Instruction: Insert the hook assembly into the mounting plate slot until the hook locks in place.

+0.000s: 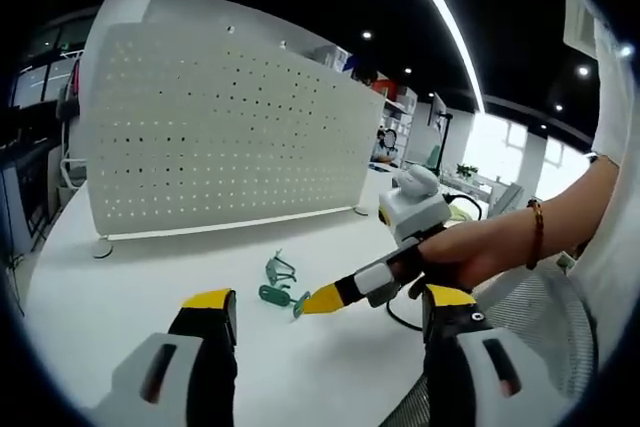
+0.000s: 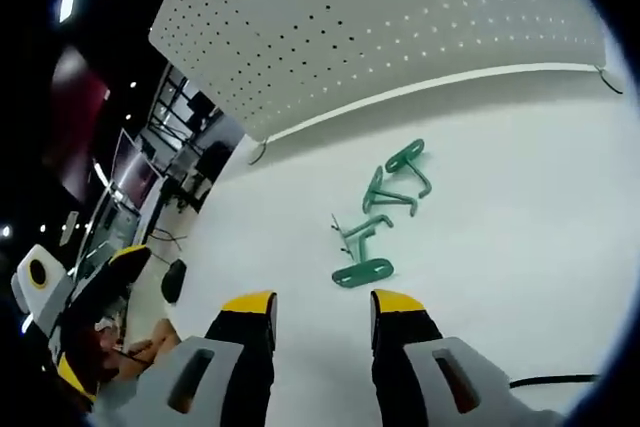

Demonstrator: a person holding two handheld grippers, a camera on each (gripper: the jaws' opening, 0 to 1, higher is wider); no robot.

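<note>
- Landmark: a white perforated metal panel (image 1: 215, 132) stands upright on small feet on the white tabletop (image 1: 120, 297). In the right gripper view the same panel (image 2: 400, 17) runs along the top of the picture, tilted by the roll of the camera.
- Task items: green metal hook pieces (image 2: 385, 212) lie loose on the tabletop in front of the panel, clear of its base. At least two lie there. The nearer one, a hook with a flat slotted base plate (image 2: 362, 272), lies just beyond the jaw tips. The farther piece (image 2: 405, 172) lies closer to the panel and appears tangled with a third, though their exact contact cannot be told.
- In the left gripper view the green pieces (image 1: 280, 282) lie in front of the panel, about mid-table.
- Left gripper (image 1: 330, 309): grey body with black jaws and yellow tips. The jaws stand wide apart and hold nothing. It hovers above the tabletop on the near side of the hooks, away from the panel.
- Right gripper (image 2: 322, 305): same build. The jaws are parted to a moderate gap with nothing between them. The tips sit just short of the slotted base plate.
- Seen from the left gripper view, the right gripper (image 1: 325, 300) comes in from the right, held by a person's hand (image 1: 470, 252). Its yellow tip points at the green pieces, almost touching.
</note>
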